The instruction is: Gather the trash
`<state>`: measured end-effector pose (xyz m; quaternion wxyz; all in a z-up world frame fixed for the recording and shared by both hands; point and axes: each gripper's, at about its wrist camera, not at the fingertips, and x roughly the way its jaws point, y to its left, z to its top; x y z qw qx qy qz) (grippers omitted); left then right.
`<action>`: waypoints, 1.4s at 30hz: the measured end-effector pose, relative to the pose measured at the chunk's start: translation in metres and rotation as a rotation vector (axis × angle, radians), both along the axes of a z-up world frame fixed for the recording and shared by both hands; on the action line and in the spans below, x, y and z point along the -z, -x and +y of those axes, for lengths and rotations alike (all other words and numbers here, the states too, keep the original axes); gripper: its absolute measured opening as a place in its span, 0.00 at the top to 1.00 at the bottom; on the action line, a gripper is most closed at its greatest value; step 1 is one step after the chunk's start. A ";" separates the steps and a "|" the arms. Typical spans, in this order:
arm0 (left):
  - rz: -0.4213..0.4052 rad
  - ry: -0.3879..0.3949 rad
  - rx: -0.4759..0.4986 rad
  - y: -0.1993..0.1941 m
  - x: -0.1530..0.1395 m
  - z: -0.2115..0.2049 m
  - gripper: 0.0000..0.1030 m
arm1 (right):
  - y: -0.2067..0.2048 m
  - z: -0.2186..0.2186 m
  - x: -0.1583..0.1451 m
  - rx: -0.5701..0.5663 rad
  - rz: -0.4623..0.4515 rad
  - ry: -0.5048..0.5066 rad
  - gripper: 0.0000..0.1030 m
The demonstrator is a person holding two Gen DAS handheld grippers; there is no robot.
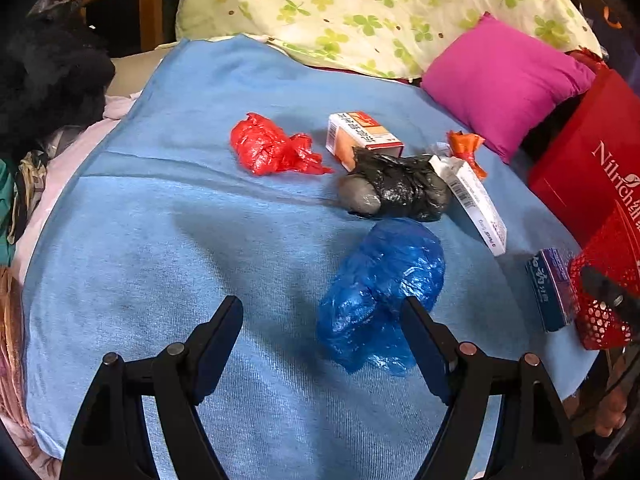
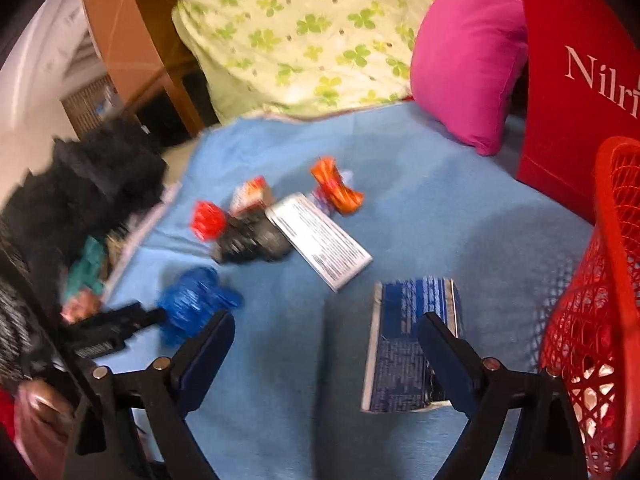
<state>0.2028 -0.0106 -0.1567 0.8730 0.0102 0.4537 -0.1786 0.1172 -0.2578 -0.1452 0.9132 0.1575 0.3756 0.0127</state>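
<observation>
Trash lies on a blue blanket [image 1: 160, 220]. My left gripper [image 1: 322, 312] is open; a crumpled blue plastic bag [image 1: 384, 292] lies against its right finger, not pinched. Farther off are a red crumpled bag [image 1: 272, 146], a black bag [image 1: 400, 188], an orange-and-white carton [image 1: 360, 132], a flat white box [image 1: 476, 204] and an orange wrapper [image 1: 466, 146]. My right gripper [image 2: 326, 320] is open above the blanket. A dark blue box [image 2: 412, 344] lies flat partly behind its right finger, untouched. The left gripper [image 2: 120, 324] shows beside the blue bag [image 2: 196, 300].
A red mesh basket [image 2: 612, 280] stands at the blanket's right edge, with a red paper bag [image 2: 572, 80] behind it. A pink pillow [image 1: 504, 80] and a clover-print pillow [image 1: 360, 8] line the back. A dark fluffy heap [image 1: 48, 72] sits on the left.
</observation>
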 end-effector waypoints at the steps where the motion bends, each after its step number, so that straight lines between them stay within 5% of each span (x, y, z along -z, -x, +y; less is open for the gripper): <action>1: 0.001 0.002 -0.006 0.000 0.000 0.001 0.21 | -0.002 0.001 0.004 0.016 0.022 0.029 0.13; 5: -0.008 0.003 -0.014 0.001 -0.002 -0.001 0.21 | -0.010 -0.001 0.016 0.098 0.080 0.141 0.13; 12: -0.040 0.021 0.023 0.003 -0.006 -0.013 0.21 | -0.019 -0.023 0.040 0.172 0.183 0.123 0.20; 22: -0.018 0.009 0.040 -0.007 0.005 -0.042 0.22 | -0.019 -0.025 0.038 0.193 0.167 0.128 0.37; 42: 0.026 0.031 0.026 -0.010 0.013 -0.043 0.22 | -0.021 -0.031 0.052 0.201 0.224 0.060 0.31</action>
